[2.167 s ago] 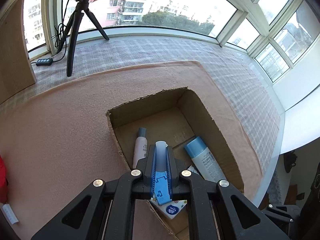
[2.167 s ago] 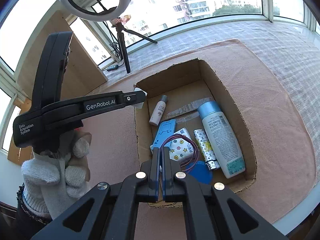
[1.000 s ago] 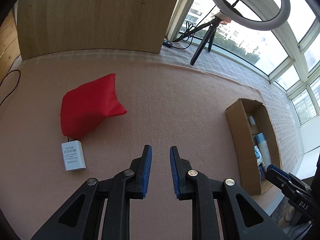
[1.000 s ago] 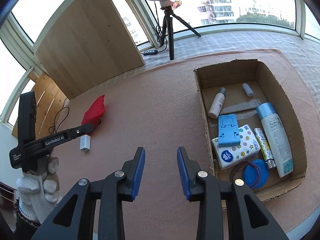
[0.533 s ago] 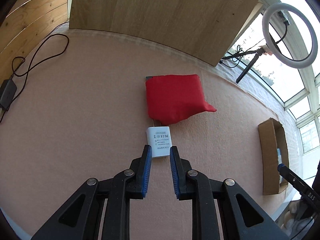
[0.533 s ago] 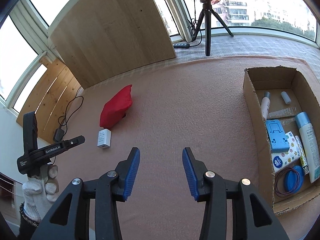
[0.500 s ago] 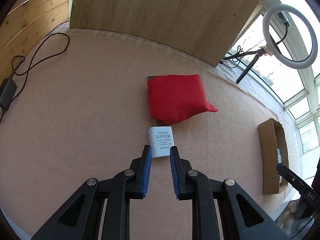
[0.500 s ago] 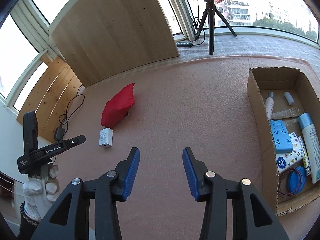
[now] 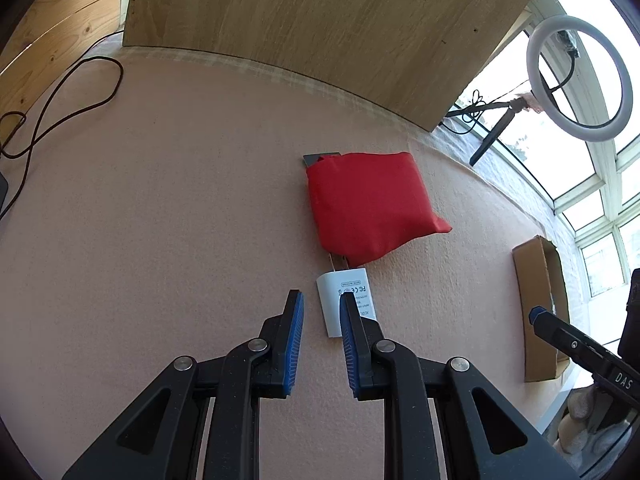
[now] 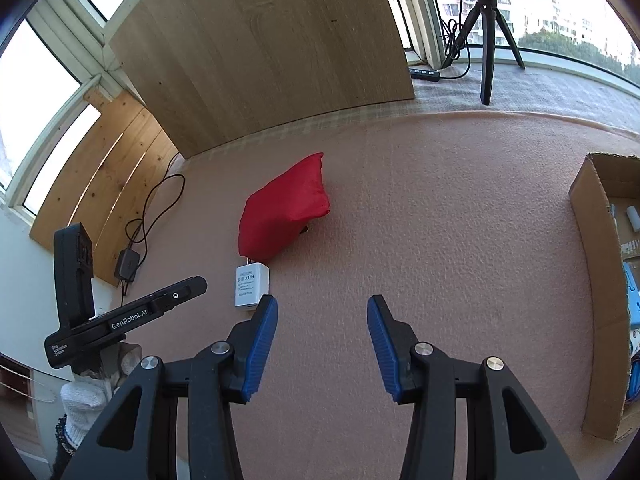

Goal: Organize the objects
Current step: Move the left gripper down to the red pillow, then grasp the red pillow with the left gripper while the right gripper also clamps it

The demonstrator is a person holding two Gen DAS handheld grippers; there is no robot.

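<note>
Your cardboard box (image 10: 600, 300) already holds several items, but the white charger (image 9: 347, 302) and red pouch (image 9: 370, 204) remain on the mat, your left gripper (image 9: 321, 312) and right gripper (image 10: 322, 320) both spread and empty

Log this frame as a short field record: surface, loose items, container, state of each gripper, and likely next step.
surface: pink felt mat
loose items: white charger flat on the mat, its prongs toward the red pouch; whether they touch is unclear
container: cardboard box at the mat's right side, some items inside
left gripper: jaws open, just short of the charger, not centred on it
right gripper: jaws wide open, holding nothing, over bare mat
likely next step: left gripper probably closes on the charger
</note>
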